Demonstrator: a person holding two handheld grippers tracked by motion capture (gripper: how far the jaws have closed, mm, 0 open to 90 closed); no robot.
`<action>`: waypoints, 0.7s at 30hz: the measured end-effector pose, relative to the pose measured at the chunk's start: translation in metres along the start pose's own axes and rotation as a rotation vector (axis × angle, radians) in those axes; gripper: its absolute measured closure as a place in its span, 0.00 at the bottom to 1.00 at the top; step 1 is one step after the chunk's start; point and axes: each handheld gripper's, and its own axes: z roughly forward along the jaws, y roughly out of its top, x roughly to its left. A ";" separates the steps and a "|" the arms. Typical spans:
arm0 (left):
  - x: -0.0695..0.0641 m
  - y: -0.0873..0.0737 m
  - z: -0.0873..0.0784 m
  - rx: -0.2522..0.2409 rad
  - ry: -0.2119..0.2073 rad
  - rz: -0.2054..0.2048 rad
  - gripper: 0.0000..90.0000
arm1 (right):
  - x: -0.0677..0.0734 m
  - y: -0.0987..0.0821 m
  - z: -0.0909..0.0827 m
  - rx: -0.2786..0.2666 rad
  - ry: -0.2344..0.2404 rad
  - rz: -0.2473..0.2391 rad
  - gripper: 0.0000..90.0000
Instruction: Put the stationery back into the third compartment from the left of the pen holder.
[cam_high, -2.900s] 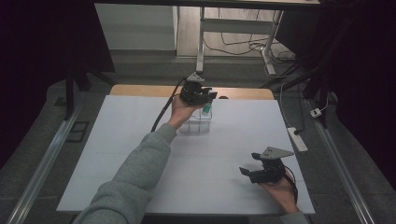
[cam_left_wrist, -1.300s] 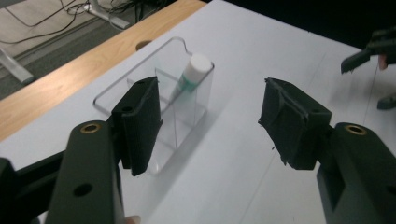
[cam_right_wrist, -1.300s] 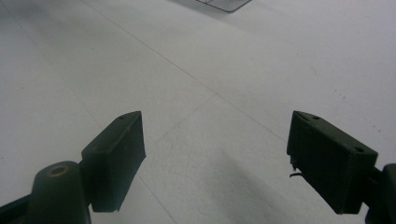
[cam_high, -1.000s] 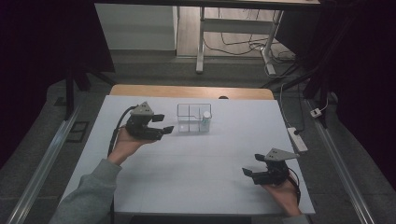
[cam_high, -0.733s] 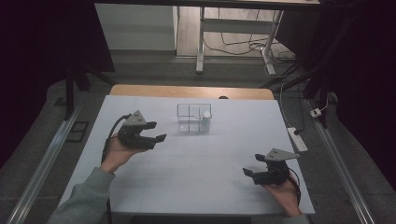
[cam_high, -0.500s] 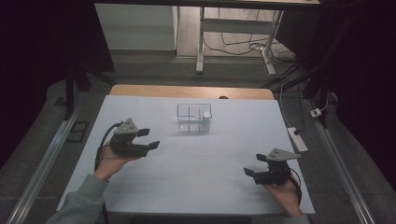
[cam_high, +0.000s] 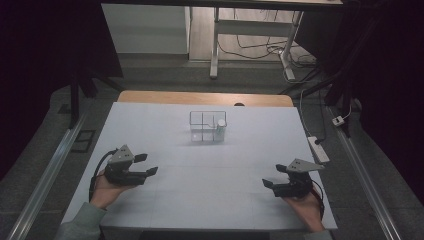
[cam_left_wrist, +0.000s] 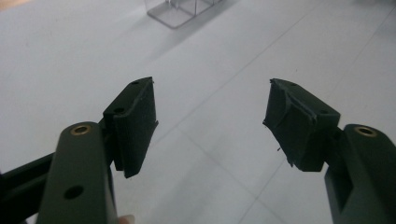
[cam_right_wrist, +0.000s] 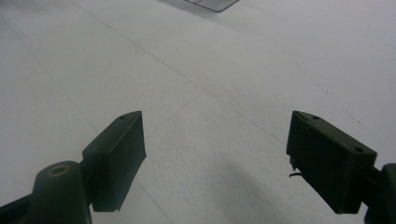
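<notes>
Both grippers, left gripper (cam_high: 146, 164) and right gripper (cam_high: 274, 176), stood wide open, empty; rack (cam_high: 207, 126) well ahead; a careless reach risked toppling its vial (cam_high: 220, 128).

- left gripper (cam_high: 145, 165) low over white table (cam_high: 210, 200), near-left side, jaws apart, nothing between them
- right gripper (cam_high: 275, 176) opposite, near-right side, jaws apart, empty too
- clear compartment rack (cam_high: 207, 126) well beyond both grippers, roughly midway between them
- small white-capped vial (cam_high: 220, 128) upright in rack's right-hand compartment, on the right gripper's side
</notes>
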 end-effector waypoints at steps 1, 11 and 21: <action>0.000 -0.003 -0.001 0.001 0.002 -0.002 0.37 | 0.000 0.000 0.000 -0.002 0.001 0.000 0.21; 0.006 -0.023 0.000 0.009 0.012 -0.031 0.36 | 0.000 -0.001 0.000 0.003 -0.003 -0.005 0.21; 0.010 -0.024 0.005 0.018 0.004 -0.035 0.35 | 0.001 -0.002 -0.001 -0.002 -0.009 -0.015 0.21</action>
